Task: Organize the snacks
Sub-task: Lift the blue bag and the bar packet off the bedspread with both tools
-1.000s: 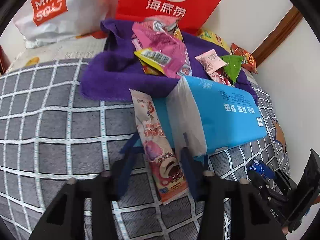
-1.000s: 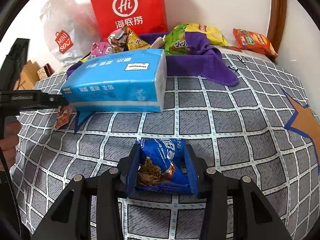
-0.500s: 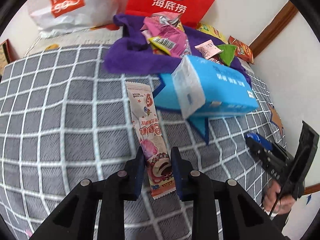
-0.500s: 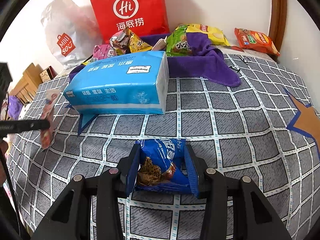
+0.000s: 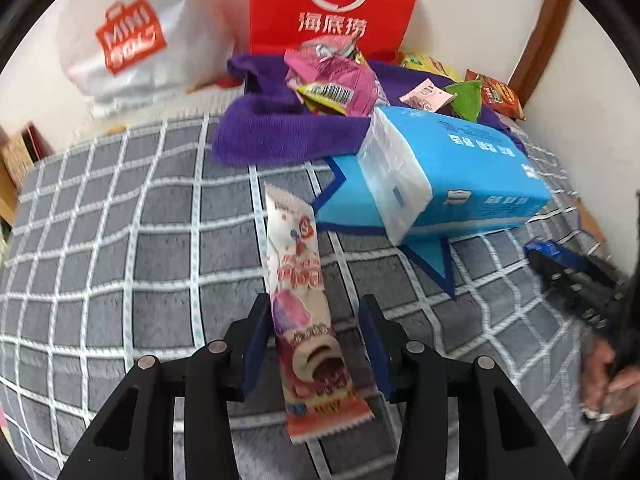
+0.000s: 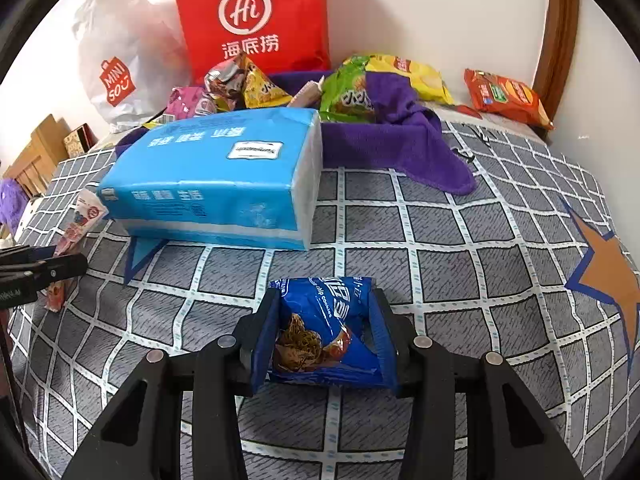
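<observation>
Snacks nearest the cameras lie on the grey checked bed cover (image 5: 120,240). A long pink-and-white snack bar (image 5: 304,304) lies with its long axis running away from the left gripper (image 5: 316,344), whose jaws are opening around its near end, the right pad clear of it. The right gripper (image 6: 324,336) is clamped on a blue cookie packet (image 6: 320,328). Beyond sits a blue tissue pack (image 6: 216,184), lengthwise across the right view. Farther back, mixed snack bags (image 5: 340,80) pile on a purple towel (image 5: 272,132) before a red paper bag (image 6: 256,20).
</observation>
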